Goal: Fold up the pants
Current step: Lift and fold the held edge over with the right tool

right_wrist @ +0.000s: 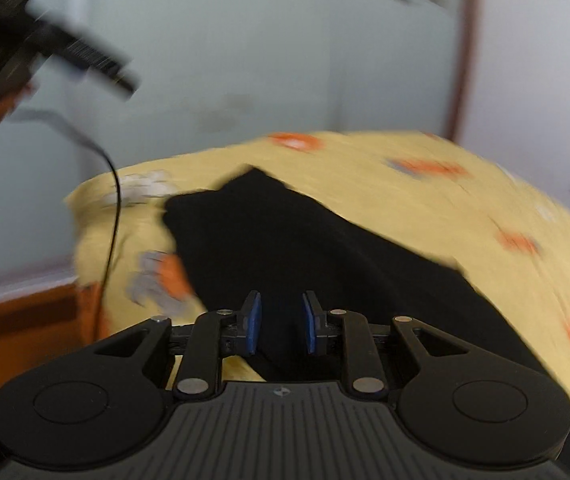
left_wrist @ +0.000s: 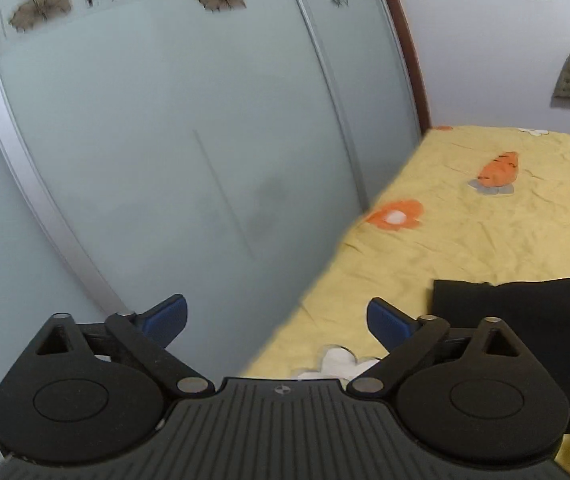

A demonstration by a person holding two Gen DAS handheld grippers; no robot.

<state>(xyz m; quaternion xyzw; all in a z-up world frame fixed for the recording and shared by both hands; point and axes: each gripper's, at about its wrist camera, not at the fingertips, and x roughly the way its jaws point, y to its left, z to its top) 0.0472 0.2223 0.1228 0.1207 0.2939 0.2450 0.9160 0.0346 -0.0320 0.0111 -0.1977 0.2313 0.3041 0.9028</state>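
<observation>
Black pants [right_wrist: 285, 248]: lying flat on the bed, a folded dark slab near its corner; their squared edge [left_wrist: 525, 320] shows at the right of the left wrist view.
Bed [left_wrist: 465, 240]: yellow cover with orange carrots and white flowers, beside a frosted sliding wardrobe door [left_wrist: 165, 140].
Left tool [left_wrist: 277, 320]: blue pads spread wide, nothing between them, raised off the bed's edge.
Right tool [right_wrist: 281, 322]: narrow gap between the pads, above the pants; the view is blurred and I cannot tell whether cloth is pinched.
</observation>
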